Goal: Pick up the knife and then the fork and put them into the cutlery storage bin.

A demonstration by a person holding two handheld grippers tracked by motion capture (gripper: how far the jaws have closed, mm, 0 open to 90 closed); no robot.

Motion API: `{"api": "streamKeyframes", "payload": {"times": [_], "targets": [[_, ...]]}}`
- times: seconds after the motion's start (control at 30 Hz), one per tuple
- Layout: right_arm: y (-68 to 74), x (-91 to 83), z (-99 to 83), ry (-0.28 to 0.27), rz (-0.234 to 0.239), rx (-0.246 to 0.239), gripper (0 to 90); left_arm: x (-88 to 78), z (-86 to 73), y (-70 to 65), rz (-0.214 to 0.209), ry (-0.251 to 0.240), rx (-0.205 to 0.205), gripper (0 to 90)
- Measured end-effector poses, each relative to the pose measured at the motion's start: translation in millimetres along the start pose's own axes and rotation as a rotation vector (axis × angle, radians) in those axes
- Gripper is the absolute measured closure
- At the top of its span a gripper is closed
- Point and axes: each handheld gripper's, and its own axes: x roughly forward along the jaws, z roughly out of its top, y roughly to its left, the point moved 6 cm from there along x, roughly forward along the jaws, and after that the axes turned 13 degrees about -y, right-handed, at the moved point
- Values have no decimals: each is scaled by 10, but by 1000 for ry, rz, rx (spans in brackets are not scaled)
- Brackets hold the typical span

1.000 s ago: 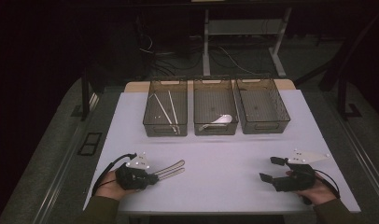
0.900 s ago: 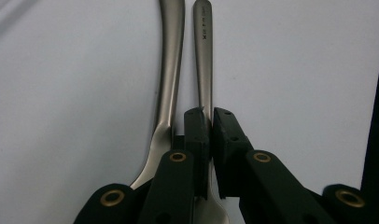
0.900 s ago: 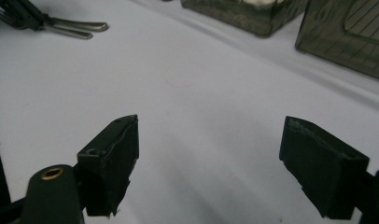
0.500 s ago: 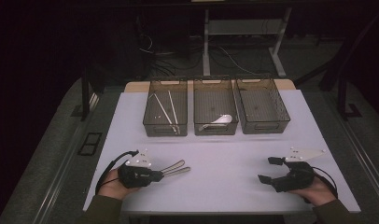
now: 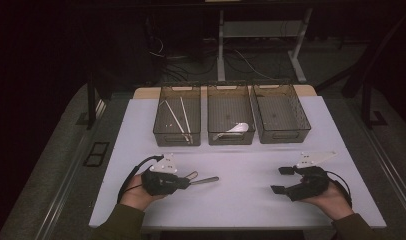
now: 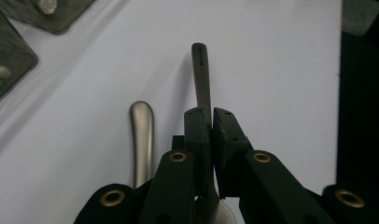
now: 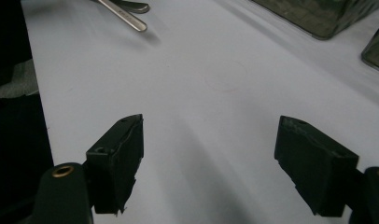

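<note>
the left gripper at seven o'clock clamps one metal utensil handle; a second handle lies beside it. the right gripper, at five o'clock, gapes empty. both utensils likely await the bins.

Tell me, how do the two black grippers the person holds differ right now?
The left gripper is shut on a metal utensil handle; the right gripper stands open with nothing between its jaws, which have just been closing a little. A second metal handle lies beside the left gripper, while bare white table lies ahead of the right gripper. Both are black, hand-held, and hover near the table's front edge.
</note>
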Motion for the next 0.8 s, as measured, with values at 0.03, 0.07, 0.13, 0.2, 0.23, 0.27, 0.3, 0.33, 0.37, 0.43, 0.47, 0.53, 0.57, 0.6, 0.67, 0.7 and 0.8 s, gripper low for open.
{"api": "streamKeyframes", "payload": {"times": [0.03, 0.07, 0.13, 0.2, 0.23, 0.27, 0.3, 0.33, 0.37, 0.43, 0.47, 0.53, 0.57, 0.6, 0.67, 0.7, 0.8], "targets": [[3, 15, 9, -3, 5, 0, 262, 13, 16, 2, -8, -6, -3, 846], [10, 27, 23, -3, 13, -3, 262, 28, 41, -3, -12, -20, -7, 847], [38, 56, 64, -6, 28, -9, 261, 60, 101, -18, -30, -36, 0, 846], [81, 100, 105, -4, 61, -20, 261, 110, 156, -41, -45, -43, 9, 846], [100, 123, 125, -1, 67, -28, 261, 137, 178, -49, -52, -38, 18, 846], [118, 143, 146, 1, 78, -37, 261, 170, 203, -61, -56, -43, 20, 846], [134, 159, 171, -1, 87, -41, 263, 195, 224, -72, -64, -41, 24, 846], [143, 173, 201, -6, 92, -46, 264, 214, 245, -80, -73, -37, 31, 846], [150, 188, 231, -12, 97, -49, 264, 238, 271, -93, -83, -43, 33, 846], [162, 221, 289, -20, 112, -60, 266, 284, 321, -113, -99, -43, 50, 846], [170, 240, 317, -25, 117, -66, 266, 309, 350, -117, -107, -43, 56, 846], [188, 281, 368, -22, 143, -74, 270, 365, 407, -131, -119, -46, 63, 846], [203, 305, 396, -23, 154, -85, 270, 396, 438, -136, -129, -46, 69, 846], [218, 329, 423, -20, 162, -92, 270, 431, 468, -142, -139, -49, 77, 846], [250, 382, 482, -19, 187, -111, 287, 505, 528, -160, -159, -47, 91, 846], [266, 406, 515, -16, 200, -121, 313, 546, 557, -171, -166, -43, 100, 846], [313, 492, 603, -1, 244, -144, 347, 670, 625, -209, -192, -31, 123, 845]]}}
